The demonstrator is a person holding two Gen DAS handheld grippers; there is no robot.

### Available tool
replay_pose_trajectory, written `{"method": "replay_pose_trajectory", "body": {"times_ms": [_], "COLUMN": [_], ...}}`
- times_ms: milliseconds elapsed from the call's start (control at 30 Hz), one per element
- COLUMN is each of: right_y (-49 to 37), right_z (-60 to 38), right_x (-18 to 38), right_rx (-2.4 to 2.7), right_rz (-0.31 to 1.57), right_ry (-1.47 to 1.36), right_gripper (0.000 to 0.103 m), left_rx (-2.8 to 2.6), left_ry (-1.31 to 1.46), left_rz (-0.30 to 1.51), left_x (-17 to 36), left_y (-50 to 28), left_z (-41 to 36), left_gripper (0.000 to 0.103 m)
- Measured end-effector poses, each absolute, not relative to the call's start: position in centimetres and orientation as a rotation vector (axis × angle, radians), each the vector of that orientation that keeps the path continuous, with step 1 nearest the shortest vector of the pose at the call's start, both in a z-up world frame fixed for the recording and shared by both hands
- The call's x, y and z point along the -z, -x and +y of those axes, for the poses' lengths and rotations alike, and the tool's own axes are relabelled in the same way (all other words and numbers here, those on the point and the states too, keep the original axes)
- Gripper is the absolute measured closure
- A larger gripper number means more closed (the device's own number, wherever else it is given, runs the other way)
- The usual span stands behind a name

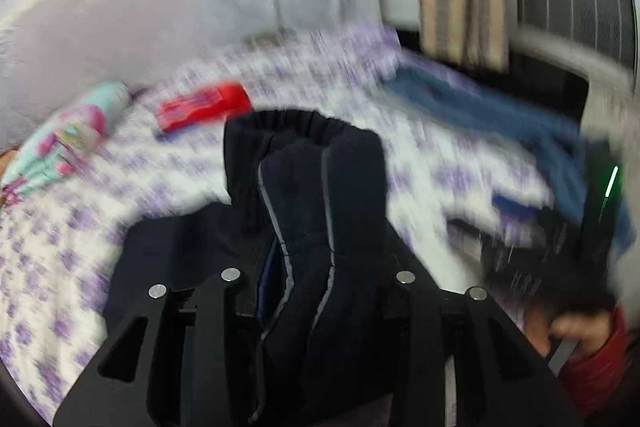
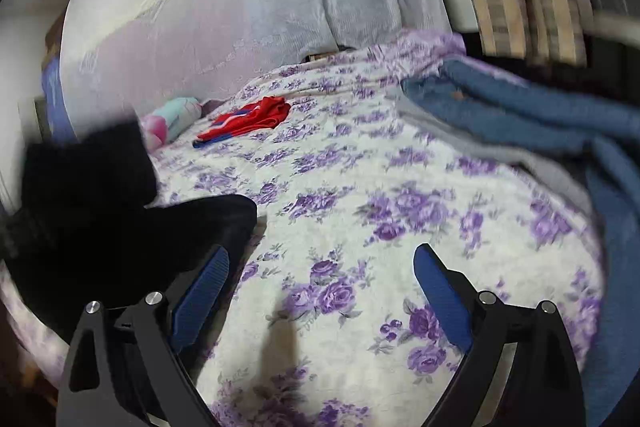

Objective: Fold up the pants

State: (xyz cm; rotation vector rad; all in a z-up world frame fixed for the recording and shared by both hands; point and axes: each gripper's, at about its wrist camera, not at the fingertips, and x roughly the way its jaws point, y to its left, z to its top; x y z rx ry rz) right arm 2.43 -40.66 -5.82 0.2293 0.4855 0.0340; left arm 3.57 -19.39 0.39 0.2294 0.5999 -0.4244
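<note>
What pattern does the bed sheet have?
The bed sheet is white with purple flowers, clearest in the right wrist view.

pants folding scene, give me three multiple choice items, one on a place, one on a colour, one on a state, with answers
1. Where does the red garment lie?
A. on the floral bedspread, beside the pastel bundle
B. on the blue blanket
C. between the right gripper's fingers

2. What colour are the flowers printed on the bedspread?
A. yellow
B. purple
C. green

3. How does the right gripper stand?
A. shut on the blanket
B. shut on the red garment
C. open, with nothing between its fingers

Answers:
1. A, the right wrist view shows it far across the bedspread next to the bundle.
2. B, purple blooms cover the white cloth.
3. C, its blue pads stand wide apart over bare bedspread, while the dark pants sit bunched in the left gripper.
</note>
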Motion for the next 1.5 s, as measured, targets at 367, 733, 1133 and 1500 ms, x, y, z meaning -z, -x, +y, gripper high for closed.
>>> {"method": "replay_pose_trajectory", "body": {"times_ms": [367,733,1133,1500], "right_y": [-2.6,-0.7,-7.6,-3.2], "right_z": [-42.3,-38.6,-30.8,-30.3], "right_x": [6.7,3.6,4.6,2.1], "right_rx": [-0.092,-0.158,-0.285,-0.137], "right_rz": [0.497,0.398,0.640,0.501], "right_ry": [-0.374,-0.313,-0.076,0.065], "right_gripper": [0.009,0.082,0.085,0.069], "left_rx": [0.621,0.461,0.396,0.404], "left_ry": [-0.154,0.064,-0.212,-0.173], "left_rz": [0.668,0.664,0.566,0.531], "left_x": [2.1,-0.2,4.6,3.8], "left_y": [-1.6,-4.4,-1.3,-1.0], "left_z": [-18.7,-11.3,-14.6,-13.8], "left_gripper": [0.026,0.011,0.011,0.005]}}
